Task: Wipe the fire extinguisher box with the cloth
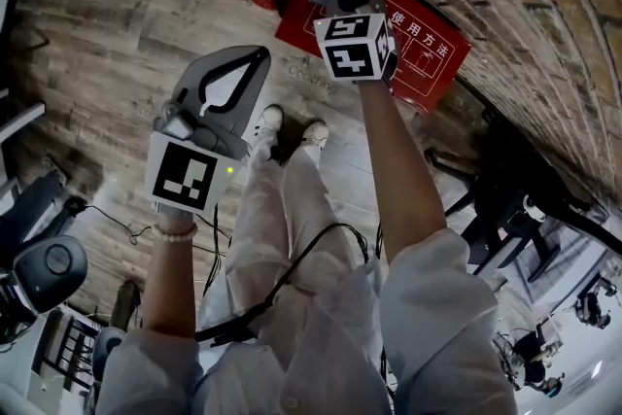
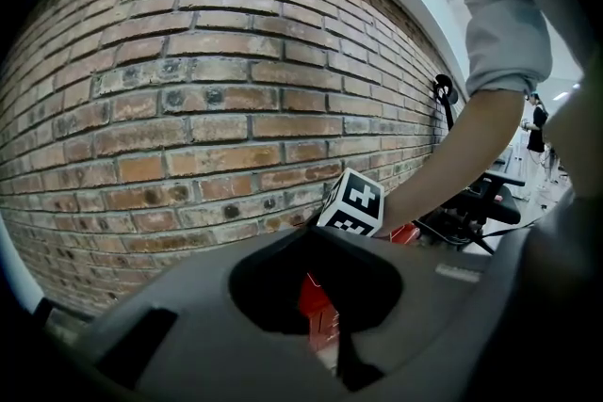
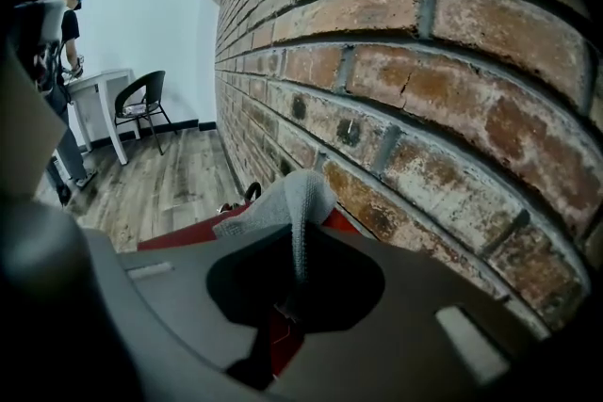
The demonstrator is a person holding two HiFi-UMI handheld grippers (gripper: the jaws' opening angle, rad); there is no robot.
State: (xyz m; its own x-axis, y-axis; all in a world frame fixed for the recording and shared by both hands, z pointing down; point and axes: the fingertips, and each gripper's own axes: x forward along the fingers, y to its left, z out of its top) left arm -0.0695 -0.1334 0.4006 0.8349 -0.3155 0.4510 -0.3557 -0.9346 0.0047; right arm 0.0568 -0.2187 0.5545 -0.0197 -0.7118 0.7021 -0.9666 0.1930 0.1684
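We saw the brick wall (image 3: pixel 424 61) as rough and pitted, its faces chalky and worn, with gritty pale joints between the bricks. The floor (image 1: pixel 117 24) was matt wood plank with a greyed, streaky grain. The fire extinguisher box (image 1: pixel 428 63) had a smooth, hard red face with a slight sheen and white print; metal or plastic, we could not tell. The cloth (image 3: pixel 287 198) was grey, soft and matt, finely ribbed in its weave. The tongs of the left gripper (image 2: pixel 320 235) and the right gripper (image 3: pixel 300 235) were smooth, matt grey moulded plastic. The marker cube (image 1: pixel 355 46) carried flat black-and-white print. The sleeve (image 1: pixel 437 306) was pale, thin, creased fabric.
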